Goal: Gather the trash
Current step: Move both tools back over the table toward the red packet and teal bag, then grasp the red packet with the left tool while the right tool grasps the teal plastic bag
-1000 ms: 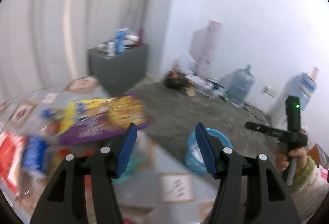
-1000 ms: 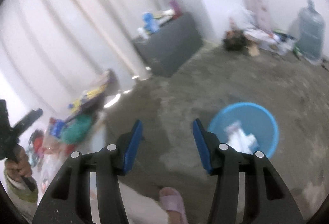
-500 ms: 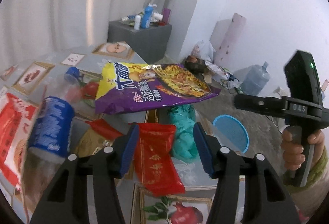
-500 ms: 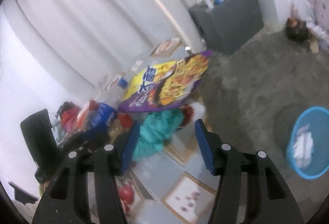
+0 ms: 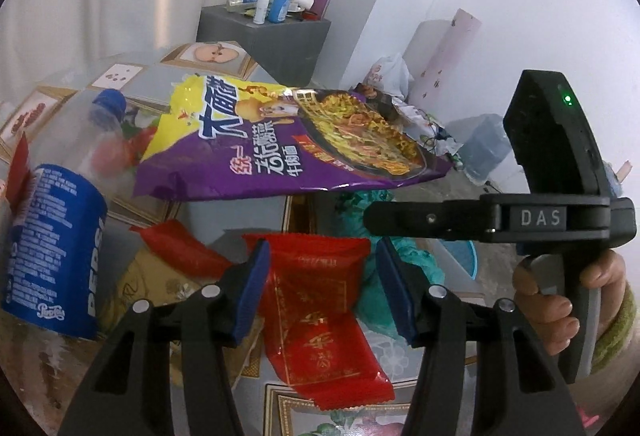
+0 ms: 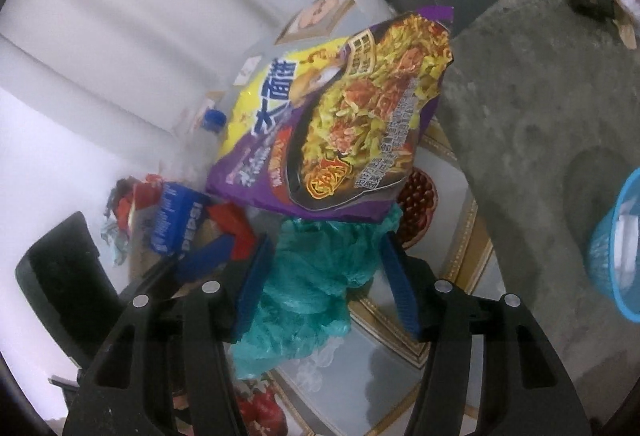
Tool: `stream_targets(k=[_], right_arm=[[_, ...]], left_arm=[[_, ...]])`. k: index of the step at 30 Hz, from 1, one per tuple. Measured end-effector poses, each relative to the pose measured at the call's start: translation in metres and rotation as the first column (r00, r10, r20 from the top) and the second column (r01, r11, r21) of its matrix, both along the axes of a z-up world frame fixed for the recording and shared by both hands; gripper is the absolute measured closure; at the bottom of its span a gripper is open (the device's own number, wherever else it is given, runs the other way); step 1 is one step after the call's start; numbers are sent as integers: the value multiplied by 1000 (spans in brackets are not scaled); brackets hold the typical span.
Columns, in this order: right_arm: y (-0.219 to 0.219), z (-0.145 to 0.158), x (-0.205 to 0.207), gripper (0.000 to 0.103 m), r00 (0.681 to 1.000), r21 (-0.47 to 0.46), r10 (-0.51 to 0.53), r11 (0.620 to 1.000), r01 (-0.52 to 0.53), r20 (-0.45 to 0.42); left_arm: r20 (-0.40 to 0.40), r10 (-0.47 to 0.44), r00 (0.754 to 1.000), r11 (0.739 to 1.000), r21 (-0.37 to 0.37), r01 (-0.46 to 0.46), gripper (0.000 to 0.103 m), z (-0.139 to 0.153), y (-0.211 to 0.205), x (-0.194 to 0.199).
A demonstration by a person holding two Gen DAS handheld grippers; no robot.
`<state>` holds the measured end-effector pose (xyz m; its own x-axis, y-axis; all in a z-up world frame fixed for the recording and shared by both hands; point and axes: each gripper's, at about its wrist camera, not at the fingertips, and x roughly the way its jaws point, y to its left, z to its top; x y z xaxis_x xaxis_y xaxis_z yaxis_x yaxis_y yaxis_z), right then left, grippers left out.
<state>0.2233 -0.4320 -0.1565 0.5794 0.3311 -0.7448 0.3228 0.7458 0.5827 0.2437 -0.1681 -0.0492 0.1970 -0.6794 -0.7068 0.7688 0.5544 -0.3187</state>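
My left gripper (image 5: 322, 286) is open, its fingers on either side of a red wrapper (image 5: 320, 312) lying on the table. My right gripper (image 6: 324, 276) is open around a crumpled teal plastic bag (image 6: 316, 276); the bag also shows in the left wrist view (image 5: 404, 260). A purple and yellow noodle packet (image 5: 288, 148) rests above both, also in the right wrist view (image 6: 340, 116). A Pepsi bottle (image 5: 52, 248) lies at the left. A blue trash basket (image 6: 616, 248) with white paper inside stands on the floor at the right.
The table (image 5: 404, 356) has a glossy picture-print cloth. A second red wrapper (image 5: 180, 248) and a yellowish wrapper (image 5: 140, 284) lie near the bottle. A grey cabinet (image 5: 264, 32) with bottles stands by the curtain. Water jugs (image 5: 480, 148) and clutter line the far wall.
Both grippers swung from the floor and blue basket back to the table. The left came down over the red wrapper, the right over the teal bag. Both stayed open.
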Motion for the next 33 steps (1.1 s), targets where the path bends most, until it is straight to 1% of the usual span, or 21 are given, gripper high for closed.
stream_targets(k=[3,6,10,13,17,21,28,30,33], right_arm=[[1,1,3,47,1000,-8,9,1000,-9,-8],[3,0,5,48,1000,-9,21,1000,-21,-7],[5,4,6,57,999,-17,39,999,-39,3],[5,5,5,60,999,-18,42,999,-42,1],[1,4,0,61,999,2,38,999,-38,3],[1,5,-2,62,999,-1,46,999,-46,9],[0,7,-7,64,997,-12,73,997,-72,12],[2,9,-10,65,996,-31,88,996,-87,9],[14,18,-16,65,991,-125,134,983,-133,-2]], left_arm=[[-21,8,1000,1000,2,-8,50,-1,3,2],[-13,12,1000,1000,9,-12,50,1,4,0],[-2,17,1000,1000,19,-16,51,3,5,-2],[6,25,1000,999,26,-25,53,4,6,-3],[5,20,1000,999,43,-21,53,3,5,-4],[15,7,1000,996,86,-8,53,-2,-1,-6],[46,7,999,993,120,-13,54,-7,-8,-6],[60,6,998,991,130,-14,55,-8,-9,-8],[75,-1,997,989,144,-10,56,-7,-12,-11]])
